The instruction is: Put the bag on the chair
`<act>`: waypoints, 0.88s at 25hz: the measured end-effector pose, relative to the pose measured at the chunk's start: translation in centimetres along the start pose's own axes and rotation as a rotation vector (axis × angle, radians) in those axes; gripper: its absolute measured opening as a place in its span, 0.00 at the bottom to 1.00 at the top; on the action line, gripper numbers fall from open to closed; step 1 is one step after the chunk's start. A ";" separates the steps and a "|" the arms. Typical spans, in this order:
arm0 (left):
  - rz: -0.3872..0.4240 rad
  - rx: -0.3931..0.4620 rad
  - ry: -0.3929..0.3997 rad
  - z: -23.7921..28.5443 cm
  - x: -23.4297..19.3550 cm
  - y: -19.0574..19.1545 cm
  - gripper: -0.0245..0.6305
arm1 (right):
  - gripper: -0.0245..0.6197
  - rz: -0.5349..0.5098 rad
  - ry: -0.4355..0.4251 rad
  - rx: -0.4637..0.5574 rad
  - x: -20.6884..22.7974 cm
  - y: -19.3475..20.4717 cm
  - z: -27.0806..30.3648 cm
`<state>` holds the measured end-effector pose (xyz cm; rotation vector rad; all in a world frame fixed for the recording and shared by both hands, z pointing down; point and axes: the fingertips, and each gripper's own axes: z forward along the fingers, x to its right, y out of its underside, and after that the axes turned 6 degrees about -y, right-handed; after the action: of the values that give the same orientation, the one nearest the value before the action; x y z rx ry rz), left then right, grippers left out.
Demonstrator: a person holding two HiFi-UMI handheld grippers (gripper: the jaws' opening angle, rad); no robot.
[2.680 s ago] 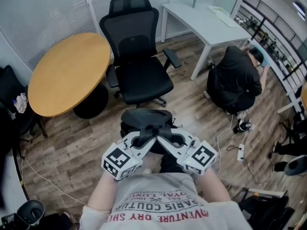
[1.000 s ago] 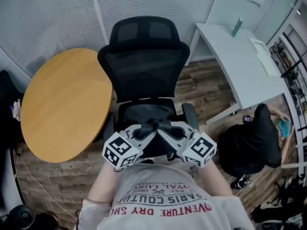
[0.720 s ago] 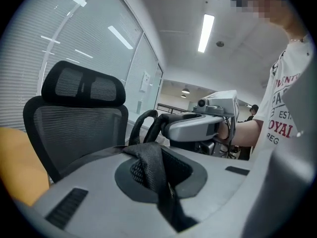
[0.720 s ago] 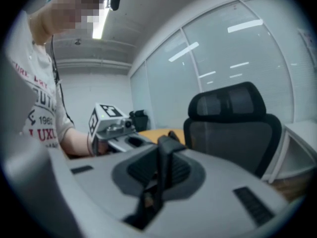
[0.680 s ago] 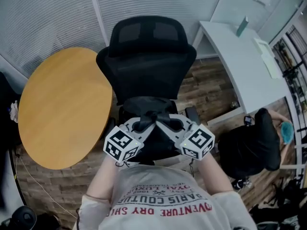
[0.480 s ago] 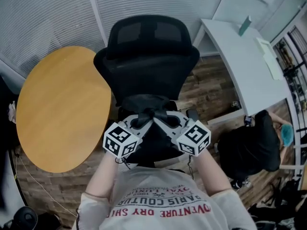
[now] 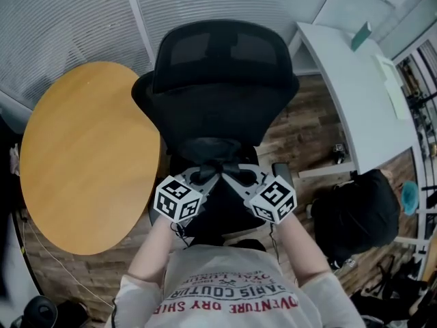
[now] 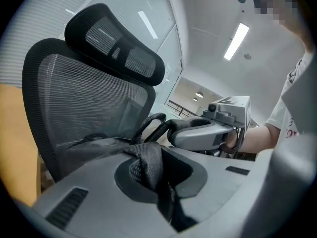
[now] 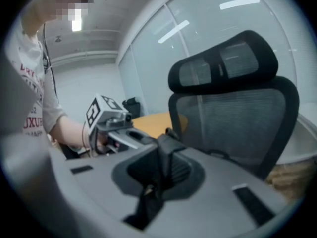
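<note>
A black bag (image 7: 217, 214) hangs by its straps over the seat of a black mesh office chair (image 7: 222, 80), just in front of the backrest. My left gripper (image 7: 207, 174) is shut on a woven black strap (image 8: 147, 163). My right gripper (image 7: 228, 173) is shut on the other strap (image 9: 166, 158). The two grippers' tips meet above the bag, and their marker cubes point back toward the person. The seat is mostly hidden under the bag. I cannot tell whether the bag touches the seat. The chair's mesh back (image 8: 84, 108) and headrest (image 9: 223, 66) rise close ahead.
A round wooden table (image 7: 82, 156) stands just left of the chair. At the right is a white desk (image 7: 355, 94), and a person in black (image 7: 355, 217) crouches on the wood floor beside it. Blinds and a glass wall run behind the chair.
The bag has been carried from the floor up to the chair, which now fills the middle of the head view. Both grippers have stayed shut on the straps.
</note>
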<state>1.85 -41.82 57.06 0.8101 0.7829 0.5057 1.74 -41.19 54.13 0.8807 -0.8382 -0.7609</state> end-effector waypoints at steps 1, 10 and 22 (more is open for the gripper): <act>-0.005 0.006 0.007 0.1 -0.2 0.1 0.10 | 0.11 0.012 -0.001 0.009 0.2 0.1 0.1; -0.010 -0.020 0.086 1.6 -0.9 2.5 0.10 | 0.11 0.087 0.013 -0.040 1.8 2.4 0.7; -0.021 -0.055 -0.003 4.2 -4.5 5.3 0.16 | 0.11 0.125 0.077 -0.278 4.9 13.0 2.4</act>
<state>1.79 -43.48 64.98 0.7506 0.7705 0.5053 4.76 -40.54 67.86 0.6009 -0.6927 -0.7090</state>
